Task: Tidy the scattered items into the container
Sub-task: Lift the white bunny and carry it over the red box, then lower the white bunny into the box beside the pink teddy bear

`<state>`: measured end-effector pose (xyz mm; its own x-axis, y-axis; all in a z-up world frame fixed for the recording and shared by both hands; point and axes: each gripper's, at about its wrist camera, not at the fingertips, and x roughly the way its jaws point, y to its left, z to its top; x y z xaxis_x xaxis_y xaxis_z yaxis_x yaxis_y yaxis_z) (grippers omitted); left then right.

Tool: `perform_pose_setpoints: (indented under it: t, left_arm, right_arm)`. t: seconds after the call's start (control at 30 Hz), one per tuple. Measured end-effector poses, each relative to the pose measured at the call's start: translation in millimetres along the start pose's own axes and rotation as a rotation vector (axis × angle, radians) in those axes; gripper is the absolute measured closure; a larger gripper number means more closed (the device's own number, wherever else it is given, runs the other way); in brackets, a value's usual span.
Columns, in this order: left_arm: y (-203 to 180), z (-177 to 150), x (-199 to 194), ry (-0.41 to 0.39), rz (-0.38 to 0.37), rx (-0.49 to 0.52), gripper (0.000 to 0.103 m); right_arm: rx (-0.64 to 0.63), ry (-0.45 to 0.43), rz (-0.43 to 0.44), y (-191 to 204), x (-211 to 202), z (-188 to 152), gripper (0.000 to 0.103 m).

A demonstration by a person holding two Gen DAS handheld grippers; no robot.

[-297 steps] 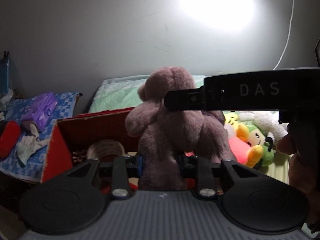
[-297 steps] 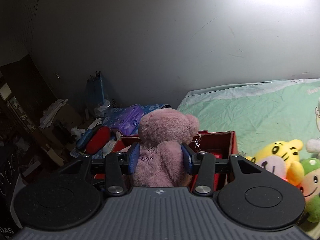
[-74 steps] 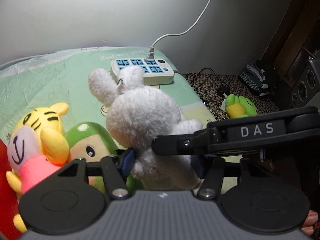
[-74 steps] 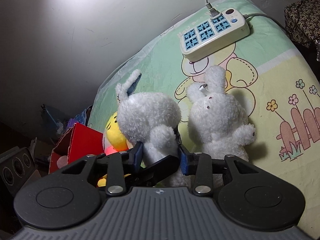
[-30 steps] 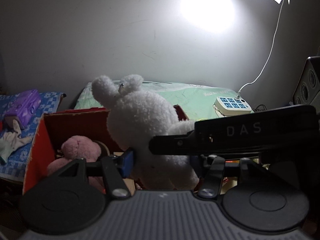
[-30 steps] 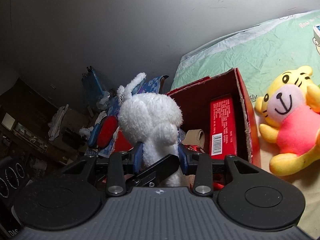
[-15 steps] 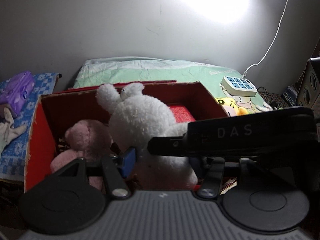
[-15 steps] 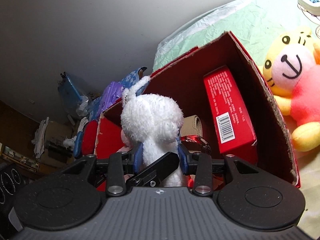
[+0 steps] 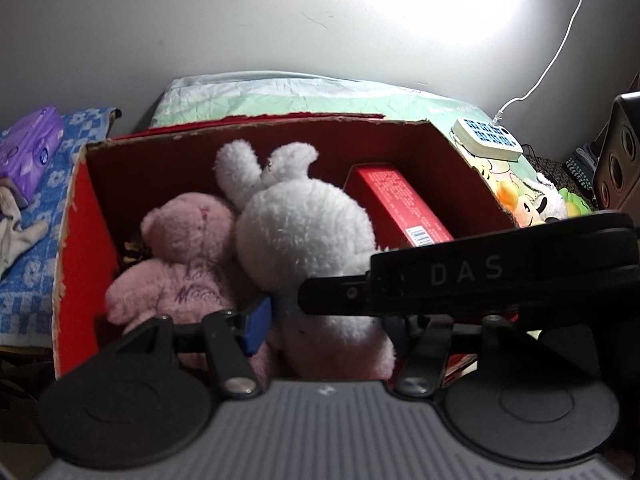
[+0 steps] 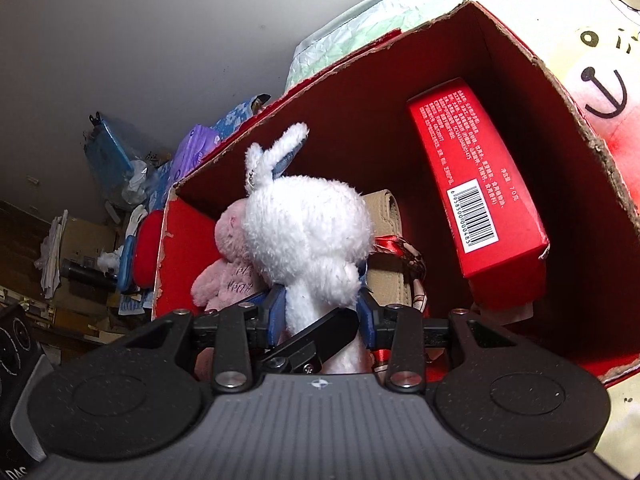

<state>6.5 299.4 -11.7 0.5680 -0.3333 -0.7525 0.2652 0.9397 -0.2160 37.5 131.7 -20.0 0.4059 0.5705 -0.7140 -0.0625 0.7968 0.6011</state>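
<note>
Green bed sheet (image 9: 320, 96) behind and to the right of everything, running under the red cardboard box (image 9: 76, 216), open top toward both cameras, torn paper edge along the rim. Same box in the right wrist view (image 10: 592, 136), one corner nearest the lens.

Inside the box, white plush rabbit (image 9: 304, 236) upright, ears up toward the far wall, body pressed against the pink teddy bear (image 9: 188, 252) on its left. Bear lying low by the left wall, purple stitched writing across its back. Same rabbit from the right wrist (image 10: 304, 224), bear (image 10: 228, 264) half hidden behind it.

Red carton (image 9: 400, 204) with a barcode leaning along the right inner wall, just beside the rabbit. Tan roll (image 10: 386, 240) and a red ribbon on the box floor between rabbit and carton.

Right claw (image 10: 322, 312) pinching the rabbit's lower body, blue pads tight on the fur on both sides, down within the box opening. Left claw (image 9: 324, 320) around the same rabbit's base: left blue pad close against the fur, right finger hidden behind the other tool's black bar, so cannot tell whether gripping or slack.

Outside the box: yellow tiger toy (image 10: 600, 80) touching the right wall, white power strip (image 9: 486, 140) on the sheet with a white cord up the wall, purple pack (image 9: 28, 148) on a blue checked cloth at far left.
</note>
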Motion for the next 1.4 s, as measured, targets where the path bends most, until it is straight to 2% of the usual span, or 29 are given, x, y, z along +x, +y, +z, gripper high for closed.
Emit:
perform_pose_setpoints:
  t: [0.33, 0.93, 1.4]
  left_arm:
    - [2.2, 0.0, 6.5, 0.024, 0.014, -0.012, 0.035]
    - [4.1, -1.5, 1.1, 0.014, -0.006, -0.026, 0.027]
    - [8.9, -1.1, -3.1, 0.010, -0.013, -0.043, 0.027]
  right_arm:
    - [-0.039, 0.015, -0.035, 9.2, 5.3, -1.7, 0.057]
    - [-0.062, 0.015, -0.038, 7.4, -4.6, -2.6, 0.054]
    - [-0.047, -0.043, -0.029, 4.7, -17.3, -4.1, 0.055]
